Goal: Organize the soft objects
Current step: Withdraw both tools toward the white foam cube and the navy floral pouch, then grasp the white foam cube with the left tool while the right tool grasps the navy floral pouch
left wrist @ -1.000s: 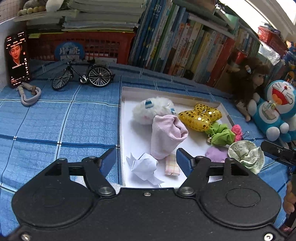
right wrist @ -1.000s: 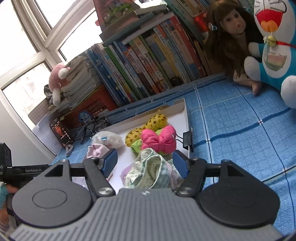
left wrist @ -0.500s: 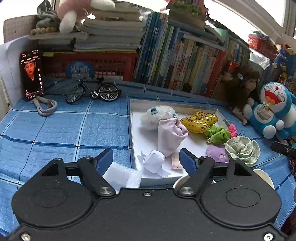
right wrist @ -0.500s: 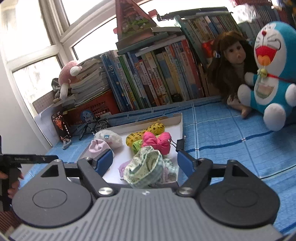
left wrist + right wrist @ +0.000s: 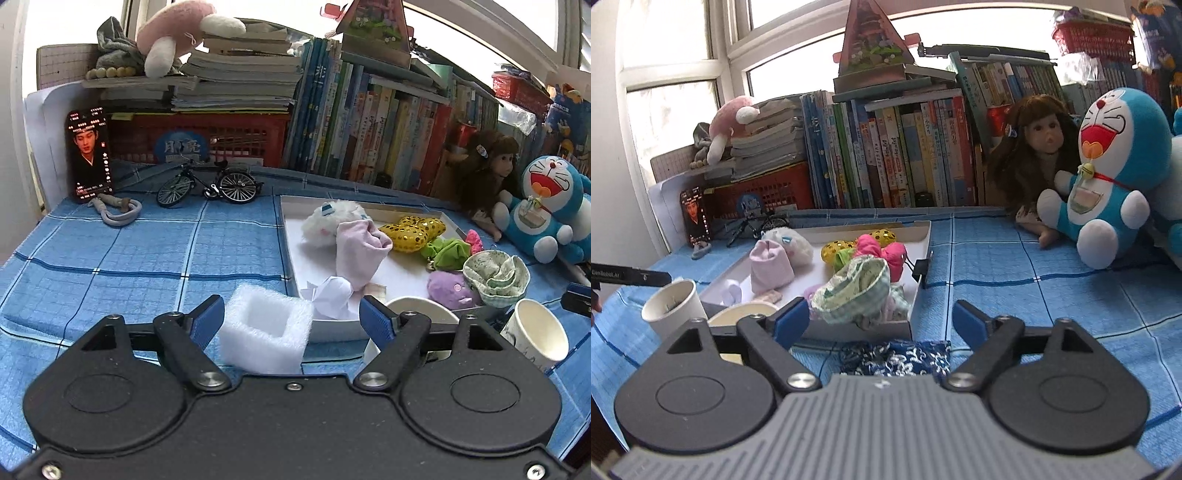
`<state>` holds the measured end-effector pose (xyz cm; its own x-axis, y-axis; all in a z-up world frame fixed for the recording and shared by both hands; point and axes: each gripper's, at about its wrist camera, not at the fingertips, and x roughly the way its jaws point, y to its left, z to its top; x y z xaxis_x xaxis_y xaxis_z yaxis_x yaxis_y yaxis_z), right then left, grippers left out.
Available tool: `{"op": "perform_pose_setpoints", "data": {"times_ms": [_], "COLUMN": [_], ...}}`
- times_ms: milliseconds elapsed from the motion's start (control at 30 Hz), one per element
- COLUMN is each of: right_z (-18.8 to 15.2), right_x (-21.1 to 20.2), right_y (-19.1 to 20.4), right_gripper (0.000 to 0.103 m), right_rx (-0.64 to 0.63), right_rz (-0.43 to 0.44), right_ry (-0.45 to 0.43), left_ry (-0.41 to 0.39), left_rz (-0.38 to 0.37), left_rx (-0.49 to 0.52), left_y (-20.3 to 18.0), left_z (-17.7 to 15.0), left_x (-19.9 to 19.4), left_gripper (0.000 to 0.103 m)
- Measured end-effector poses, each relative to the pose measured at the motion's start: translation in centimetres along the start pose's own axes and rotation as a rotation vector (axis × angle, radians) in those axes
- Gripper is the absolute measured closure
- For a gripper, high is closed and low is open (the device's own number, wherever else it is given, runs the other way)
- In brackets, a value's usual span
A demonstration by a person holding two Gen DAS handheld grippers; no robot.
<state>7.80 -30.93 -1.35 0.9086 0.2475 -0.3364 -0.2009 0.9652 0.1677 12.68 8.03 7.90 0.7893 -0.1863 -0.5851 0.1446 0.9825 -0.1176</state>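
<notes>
Both grippers are hanging back at the near edge of the blue checked cloth [image 5: 110, 258], and both are spread wide with nothing in them. The left gripper [image 5: 291, 319] has a white foam block [image 5: 266, 334] sitting on the cloth between its fingers, closer to the left one — can't tell if it actually touches. The right gripper [image 5: 881, 319] is over a dark blue floral pouch [image 5: 897, 358] lying flat on the cloth, just in front of the tray.

The soft stuff is nearly all in the white tray [image 5: 288, 236]: a fluffy white plush [image 5: 332, 221] at the back, a pink sock [image 5: 358, 251] leaning on it, a gold spotted bow [image 5: 413, 230], a green scrunchie [image 5: 448, 253] and a pink bow [image 5: 882, 253] toward the right side. At the near right corner there's a purple plush [image 5: 448, 288] with a green checked cloth [image 5: 495, 273] bunched up right beside it, spilling over the rim. Crumpled white paper [image 5: 328, 295] sits at the near left of the tray.

Outside the tray, on the near side — a paper cup [image 5: 535, 334] tipped toward the camera and a second cup [image 5: 417, 308] whose rim is half hidden behind the left gripper's right finger. A black binder clip [image 5: 919, 269] is clipped on the tray's right wall.

Further back: a toy bike [image 5: 210, 184], a phone [image 5: 88, 155] propped upright, a doll [image 5: 1038, 158] and a Doraemon [image 5: 1115, 166].
</notes>
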Motion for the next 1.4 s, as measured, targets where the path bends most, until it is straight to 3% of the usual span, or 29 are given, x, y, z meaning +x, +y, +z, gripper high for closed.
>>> {"op": "perform_pose_setpoints", "data": {"times_ms": [300,633,1400], "right_z": [-1.9,-3.6,-5.3], "right_x": [-0.8,-0.9,1.5], "right_y": [0.6,0.8,3.1], "right_gripper": [0.006,0.003,0.003], "right_rx": [-0.056,-0.081,-0.297], "right_rz": [-0.014,-0.053,-0.145], "right_ry": [-0.009,-0.005,0.073], "left_ry": [-0.023,-0.102,-0.058], "left_rz": [0.019,0.073,0.088], "left_rx": [-0.027,-0.001,-0.013], "left_y": [1.2,2.0,1.8], "left_z": [-1.9,-4.0,-4.8], "left_x": [-0.5,-1.5,1.8], "left_gripper": [0.021,0.017,0.017]}}
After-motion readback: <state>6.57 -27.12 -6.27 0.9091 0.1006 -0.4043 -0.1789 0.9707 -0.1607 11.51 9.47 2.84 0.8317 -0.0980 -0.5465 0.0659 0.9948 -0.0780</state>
